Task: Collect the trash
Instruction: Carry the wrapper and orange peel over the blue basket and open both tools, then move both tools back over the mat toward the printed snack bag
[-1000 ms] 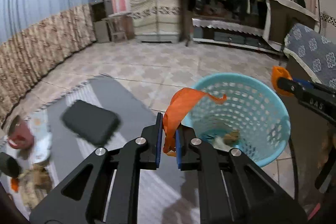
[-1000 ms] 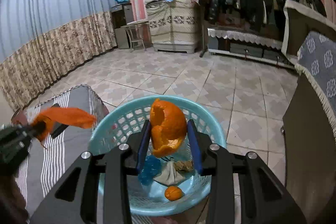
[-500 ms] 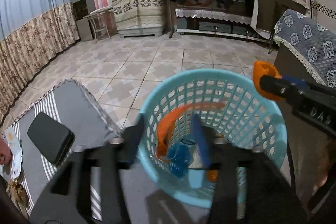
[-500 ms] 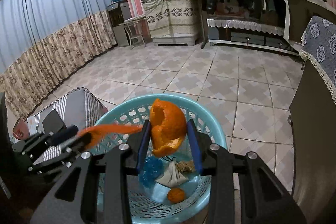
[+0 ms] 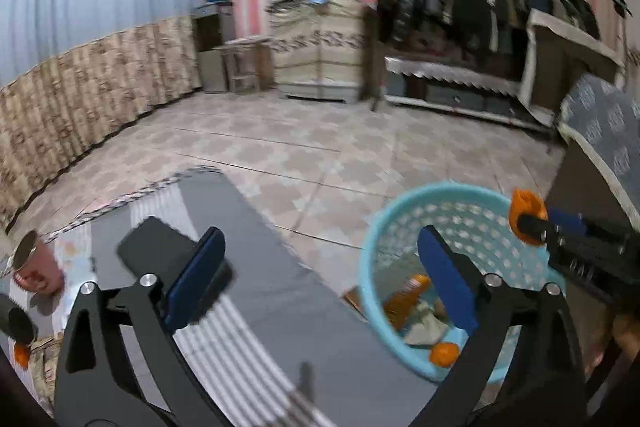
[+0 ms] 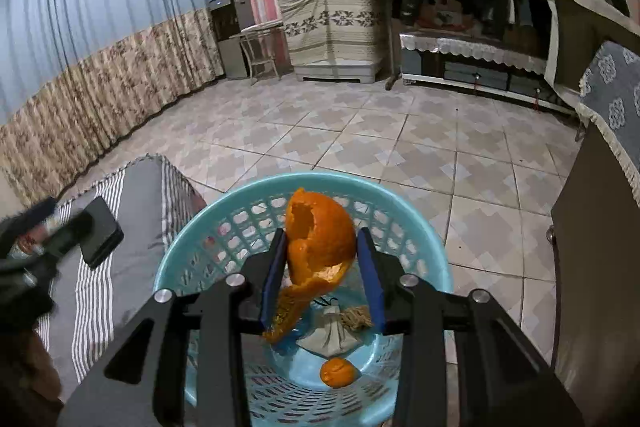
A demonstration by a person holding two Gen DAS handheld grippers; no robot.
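Left wrist view: our left claw (image 5: 320,279) is spreading wide, nothing between its blue pads. It is hanging over the striped counter (image 5: 280,327), off to the side of the blue basket (image 5: 404,223). An orange wrapper (image 5: 404,301) is lying inside the basket. A black case (image 5: 160,247) and a pink cup (image 5: 34,265) are crowding the counter's far-left corner.

Right wrist view: our right claw (image 6: 322,279) is pinching the orange peel (image 6: 320,239) directly above the basket (image 6: 200,243), rim all around below. We are judging the drop sound: part the pads here, well inside the rim, so the dangling strip clears it. Open tiled floor (image 6: 360,131) lies beyond; a dark cabinet (image 6: 596,267) is standing close on the right.
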